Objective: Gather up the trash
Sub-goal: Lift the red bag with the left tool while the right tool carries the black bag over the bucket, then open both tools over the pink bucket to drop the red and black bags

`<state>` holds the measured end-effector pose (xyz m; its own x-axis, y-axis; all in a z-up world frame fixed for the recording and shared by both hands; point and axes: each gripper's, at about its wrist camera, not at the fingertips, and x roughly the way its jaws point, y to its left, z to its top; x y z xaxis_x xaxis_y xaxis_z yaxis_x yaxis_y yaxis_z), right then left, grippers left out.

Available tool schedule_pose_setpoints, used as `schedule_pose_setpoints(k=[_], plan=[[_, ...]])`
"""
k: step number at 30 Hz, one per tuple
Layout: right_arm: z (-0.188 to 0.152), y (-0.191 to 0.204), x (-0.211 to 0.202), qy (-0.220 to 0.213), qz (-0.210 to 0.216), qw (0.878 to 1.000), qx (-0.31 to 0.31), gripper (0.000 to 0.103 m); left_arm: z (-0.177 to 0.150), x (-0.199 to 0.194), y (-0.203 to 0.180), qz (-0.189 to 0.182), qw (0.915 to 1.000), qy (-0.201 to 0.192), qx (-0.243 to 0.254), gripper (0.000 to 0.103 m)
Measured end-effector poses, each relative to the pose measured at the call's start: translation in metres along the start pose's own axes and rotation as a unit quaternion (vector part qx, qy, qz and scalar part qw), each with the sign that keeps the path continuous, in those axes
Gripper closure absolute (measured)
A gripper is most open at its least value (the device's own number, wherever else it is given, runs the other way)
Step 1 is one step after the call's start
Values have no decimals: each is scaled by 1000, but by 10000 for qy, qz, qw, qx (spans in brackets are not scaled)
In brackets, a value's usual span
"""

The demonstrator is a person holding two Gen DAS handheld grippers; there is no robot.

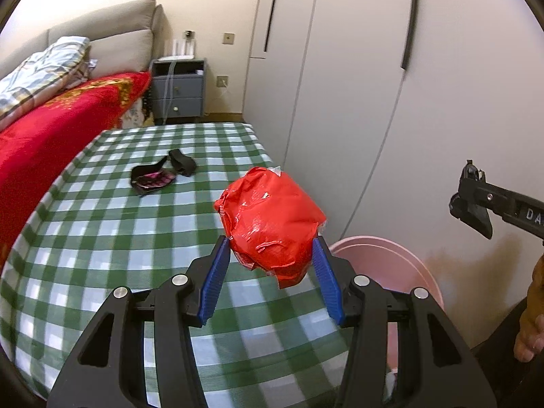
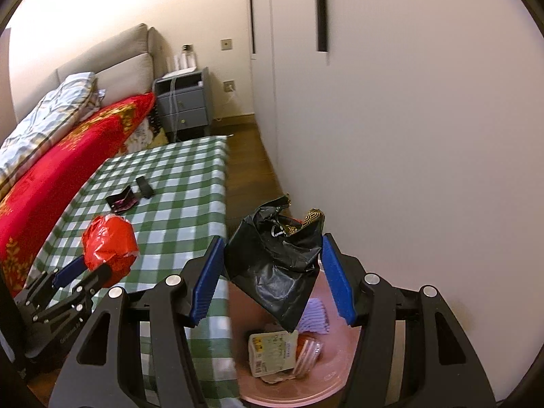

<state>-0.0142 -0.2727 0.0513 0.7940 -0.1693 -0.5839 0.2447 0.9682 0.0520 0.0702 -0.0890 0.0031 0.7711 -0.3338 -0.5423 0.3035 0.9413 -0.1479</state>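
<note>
Gripping a crumpled, glossy red plastic bag (image 1: 272, 224), the left tongs (image 1: 270, 255) stand half open, blue pads pressed on its sides above the green-checked tabletop (image 1: 102, 238). At 3 o'clock, the right tongs (image 2: 272, 268) clamp a wrinkled black plastic bag (image 2: 275, 265) over the round pink plastic bin (image 2: 326, 380), where a labelled wrapper (image 2: 272, 350) lies.

Both wrist views downward over checked table (image 1: 102, 238)
</note>
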Motion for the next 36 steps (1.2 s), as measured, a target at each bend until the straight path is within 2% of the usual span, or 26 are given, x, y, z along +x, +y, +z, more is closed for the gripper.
schedule_pose_setpoints(k=[13,22,27,28,29,31,36], plan=[[2,-31,5,40,-166,9988,458,45,-10,32,-61,-694,9964,309,369,54],[3,-37,12,86,-170,9979,623,45,-21,53,-91,-956,9927,565,480,54],[4,-39,18,139,-109,9974,694,41,-26,64,-95,-1122,9896,757,495,50],[3,-39,20,183,-90,9973,704,37,-27,67,-94,-1115,9891,831,489,46],[3,-39,21,204,-102,9972,712,35,-28,68,-91,-1081,9893,875,442,36],[3,-39,22,201,-128,9971,725,31,-30,70,-84,-1085,9893,937,271,35],[2,-36,26,227,-96,9971,723,30,-28,69,-69,-952,9912,917,53,36]])
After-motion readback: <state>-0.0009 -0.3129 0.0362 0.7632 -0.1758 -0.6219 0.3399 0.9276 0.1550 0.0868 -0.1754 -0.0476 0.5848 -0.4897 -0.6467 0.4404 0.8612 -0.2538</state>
